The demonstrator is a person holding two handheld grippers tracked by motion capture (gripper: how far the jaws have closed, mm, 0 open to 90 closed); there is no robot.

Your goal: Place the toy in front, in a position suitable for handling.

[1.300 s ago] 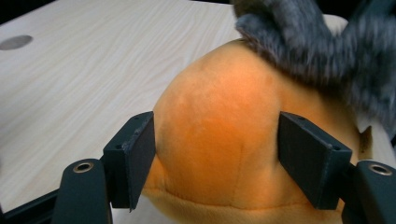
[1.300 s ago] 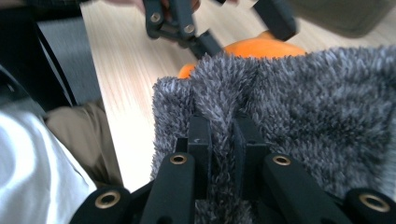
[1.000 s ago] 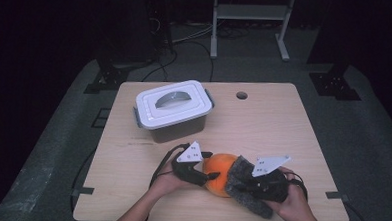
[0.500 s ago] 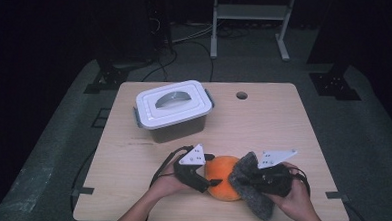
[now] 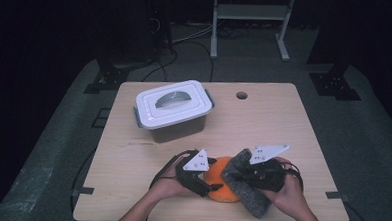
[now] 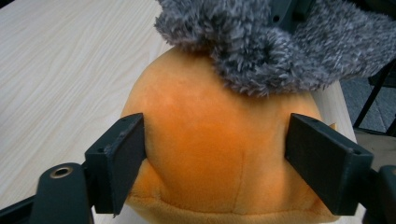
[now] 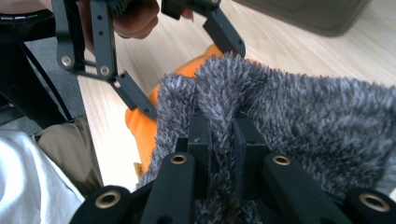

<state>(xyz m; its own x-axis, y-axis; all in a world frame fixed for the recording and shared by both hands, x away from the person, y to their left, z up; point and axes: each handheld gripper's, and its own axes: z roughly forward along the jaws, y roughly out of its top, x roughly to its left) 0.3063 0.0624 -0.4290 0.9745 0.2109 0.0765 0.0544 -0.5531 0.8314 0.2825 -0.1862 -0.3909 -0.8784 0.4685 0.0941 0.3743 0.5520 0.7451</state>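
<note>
At the near edge of the worktop the person is working with both hands on an orange plush toy, rounded like a pumpkin, and a fuzzy grey cloth. The toy is sitting on the wood just right of the left gripper. Its jaws are straddling the toy's sides, and they have just been opening: in the left gripper view the right pad is standing a little off the plush while the left pad is lying against it with no dent under it, so I am reading this as a grip being let go, not a hold.

The right gripper is pinching the grey cloth, jaws closed tight on a fold of it, as the right gripper view makes plain. Since a second ago the cloth has been swinging up: it was lying flatter across the toy's right side, and now it is standing more steeply, draped over the toy's right flank and top.

To me that suggests the cloth is being pulled over or off the toy, with the left hand freeing the plush so the fabric can pass. Farther off to the left, a lidded white storage box is sitting untouched.
</note>
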